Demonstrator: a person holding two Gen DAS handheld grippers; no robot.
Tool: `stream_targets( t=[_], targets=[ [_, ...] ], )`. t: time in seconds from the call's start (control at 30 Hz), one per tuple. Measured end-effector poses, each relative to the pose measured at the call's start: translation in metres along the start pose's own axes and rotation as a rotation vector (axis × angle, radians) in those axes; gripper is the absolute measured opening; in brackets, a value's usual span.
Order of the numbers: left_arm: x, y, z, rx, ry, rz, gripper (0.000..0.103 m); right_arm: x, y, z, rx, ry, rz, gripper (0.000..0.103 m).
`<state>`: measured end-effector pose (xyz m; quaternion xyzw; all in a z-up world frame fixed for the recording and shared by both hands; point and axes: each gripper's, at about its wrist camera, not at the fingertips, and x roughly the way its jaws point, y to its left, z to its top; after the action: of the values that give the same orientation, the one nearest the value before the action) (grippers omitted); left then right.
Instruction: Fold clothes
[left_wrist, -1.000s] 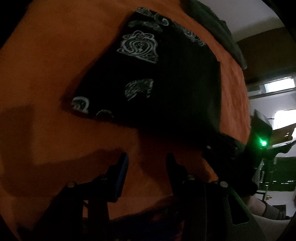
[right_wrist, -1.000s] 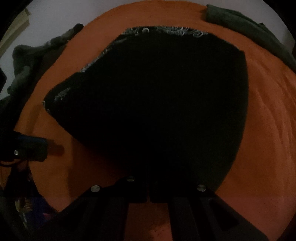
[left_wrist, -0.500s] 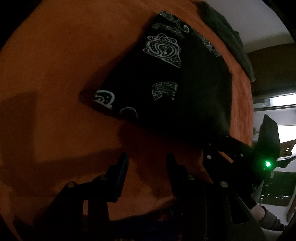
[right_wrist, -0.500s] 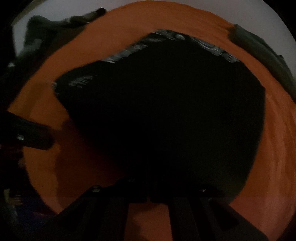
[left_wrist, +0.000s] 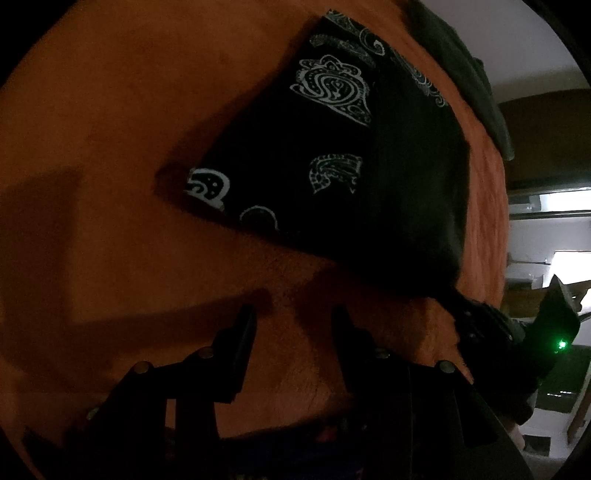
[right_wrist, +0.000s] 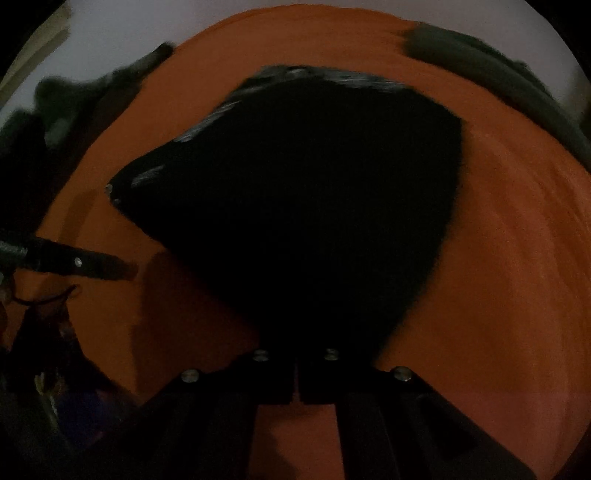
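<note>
A black cloth with white paisley print lies partly folded on the orange bed cover, its plain side turned over the printed side. In the right wrist view the black cloth fills the middle, and its near corner runs into my right gripper, which is shut on it. From the left wrist view, the right gripper sits at that same corner. My left gripper is open over bare orange cover, short of the cloth's near edge, with nothing between its fingers. One of its fingers shows at the left.
A dark green garment lies along the far edge of the bed, also seen as the green garment. More dark clothes are heaped at the far left. A room with lit windows lies beyond the bed's right side.
The right gripper has lifted and drawn back with the cloth corner, so the cloth looks smaller and farther in its view. The left view has rolled slightly; its gripper stays open.
</note>
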<state>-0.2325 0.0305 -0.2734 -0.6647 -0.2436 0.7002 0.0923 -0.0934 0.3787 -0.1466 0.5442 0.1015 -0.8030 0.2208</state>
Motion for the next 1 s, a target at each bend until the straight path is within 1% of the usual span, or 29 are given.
stream_targets(
  t=[0.07, 0.1, 0.17, 0.2, 0.23, 0.27, 0.33, 0.4, 0.5, 0.6, 0.7, 0.77, 0.8, 0.9, 0.97, 1.0],
  targets=[
    [0.001, -0.002, 0.002, 0.014, 0.003, -0.010, 0.043, -0.004, -0.020, -0.011, 0.065, 0.002, 0.011, 0.000],
    [0.004, -0.009, 0.003, 0.052, 0.011, -0.026, 0.043, -0.003, -0.028, -0.011, 0.102, -0.004, 0.035, 0.000],
    [0.012, -0.022, 0.001, 0.164, 0.036, -0.045, 0.043, 0.000, -0.034, -0.012, 0.138, 0.000, 0.043, 0.000],
    [0.023, -0.036, -0.001, 0.249, 0.054, -0.019, 0.043, 0.001, -0.035, -0.011, 0.149, -0.010, 0.038, 0.000],
    [0.029, -0.044, -0.001, 0.290, 0.061, -0.004, 0.043, 0.003, -0.035, -0.010, 0.159, -0.023, 0.032, 0.000],
    [0.034, -0.052, -0.002, 0.319, 0.064, -0.009, 0.043, 0.005, -0.034, -0.011, 0.164, -0.021, 0.026, 0.000],
    [0.045, -0.065, 0.001, 0.325, 0.083, -0.077, 0.043, 0.009, -0.030, -0.013, 0.169, -0.007, 0.015, 0.000],
    [0.051, -0.076, 0.009, 0.318, 0.084, -0.137, 0.043, 0.019, -0.032, -0.011, 0.179, -0.003, 0.026, 0.000],
    [0.054, -0.087, 0.014, 0.331, 0.061, -0.141, 0.043, 0.033, -0.039, -0.001, 0.172, -0.008, 0.045, 0.000],
    [0.058, -0.087, 0.019, 0.344, 0.057, -0.128, 0.043, 0.037, -0.042, 0.004, 0.161, -0.010, 0.054, 0.000],
    [0.058, -0.088, 0.019, 0.320, 0.071, -0.131, 0.043, 0.023, -0.048, -0.004, 0.179, 0.003, 0.087, 0.000],
    [0.052, -0.087, 0.017, 0.294, 0.079, -0.159, 0.043, 0.009, -0.055, -0.014, 0.194, 0.021, 0.099, 0.000],
    [0.039, -0.078, 0.007, 0.279, 0.091, -0.186, 0.043, 0.002, -0.059, -0.020, 0.202, 0.030, 0.106, 0.000],
    [0.037, -0.075, 0.006, 0.243, 0.125, -0.225, 0.043, -0.027, -0.061, -0.049, 0.166, -0.001, 0.011, 0.000],
    [0.039, -0.076, 0.008, 0.219, 0.131, -0.239, 0.043, -0.040, -0.062, -0.059, 0.126, -0.044, -0.046, 0.000],
    [0.041, -0.077, 0.009, 0.211, 0.131, -0.243, 0.043, -0.040, -0.062, -0.060, 0.115, -0.058, -0.061, 0.000]
  ],
)
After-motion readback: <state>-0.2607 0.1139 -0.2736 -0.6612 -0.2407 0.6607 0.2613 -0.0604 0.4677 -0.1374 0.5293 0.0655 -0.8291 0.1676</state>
